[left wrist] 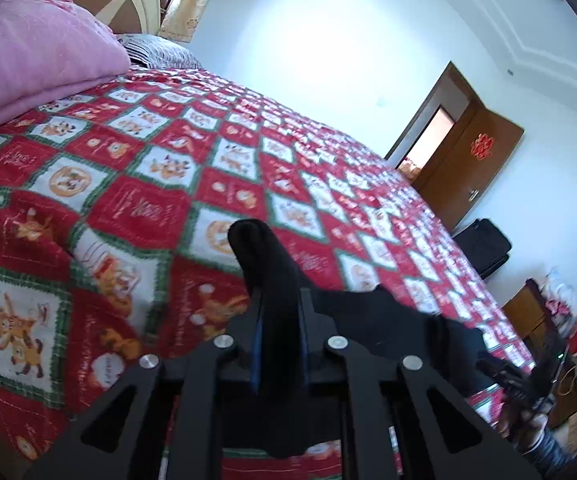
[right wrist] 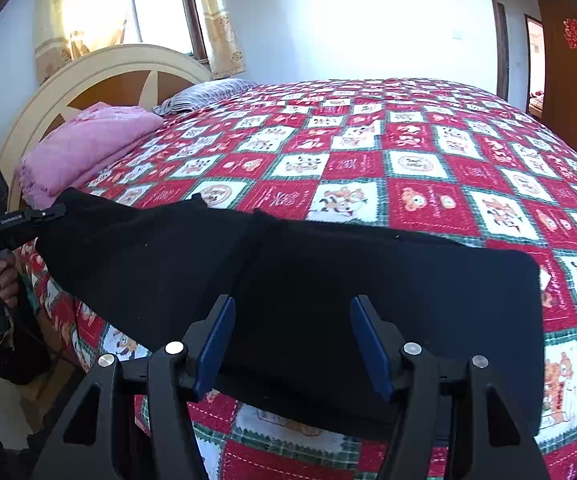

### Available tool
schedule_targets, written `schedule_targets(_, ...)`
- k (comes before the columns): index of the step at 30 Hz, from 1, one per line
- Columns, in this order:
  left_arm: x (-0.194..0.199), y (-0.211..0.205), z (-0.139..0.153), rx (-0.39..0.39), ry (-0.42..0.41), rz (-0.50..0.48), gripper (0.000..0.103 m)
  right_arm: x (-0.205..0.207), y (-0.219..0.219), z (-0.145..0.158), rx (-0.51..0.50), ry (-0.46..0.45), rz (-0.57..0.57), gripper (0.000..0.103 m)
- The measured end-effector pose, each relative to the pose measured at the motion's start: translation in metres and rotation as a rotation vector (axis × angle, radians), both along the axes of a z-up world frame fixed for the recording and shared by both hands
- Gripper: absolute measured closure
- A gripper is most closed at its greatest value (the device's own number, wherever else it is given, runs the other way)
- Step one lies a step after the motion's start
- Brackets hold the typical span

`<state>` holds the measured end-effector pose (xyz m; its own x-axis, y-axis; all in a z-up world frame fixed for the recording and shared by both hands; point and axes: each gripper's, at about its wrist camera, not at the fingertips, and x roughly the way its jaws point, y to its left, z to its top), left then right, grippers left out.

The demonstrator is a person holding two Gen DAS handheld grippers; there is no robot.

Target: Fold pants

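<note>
Black pants (right wrist: pixel 288 280) lie stretched across the near edge of the bed in the right wrist view. My left gripper (left wrist: pixel 280 320) is shut on one end of the pants (left wrist: pixel 264 272), which bunches up between its fingers and trails off to the right; the same gripper shows at the far left of the right wrist view (right wrist: pixel 48 212), holding that end lifted. My right gripper (right wrist: pixel 292 320) is open, its blue-padded fingers (right wrist: pixel 216 336) apart just above the middle of the pants, gripping nothing.
The bed has a red, white and green patchwork quilt (right wrist: pixel 408 152). A folded pink blanket (right wrist: pixel 88 140) and a striped pillow (right wrist: pixel 204 94) lie by the cream headboard (right wrist: pixel 100 68). A brown door (left wrist: pixel 460 164), black bag (left wrist: pixel 480 246) and clutter stand beyond the bed.
</note>
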<state>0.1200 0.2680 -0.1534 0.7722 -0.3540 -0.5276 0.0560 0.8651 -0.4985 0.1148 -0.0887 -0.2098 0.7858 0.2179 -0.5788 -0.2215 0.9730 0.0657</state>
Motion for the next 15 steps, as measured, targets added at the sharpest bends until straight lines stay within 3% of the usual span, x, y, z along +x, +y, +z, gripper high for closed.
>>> schedule_targets(7,-0.002,-0.021,0.033,-0.229,0.004,-0.008,0.088,-0.011,-0.031,0.017,-0.005,-0.004,-0.061,0.041)
schedule_targets(15,0.009,-0.100,0.079,-0.224,-0.081,-0.136,0.088,-0.027,-0.079,0.032,0.021,-0.041,-0.154,0.041)
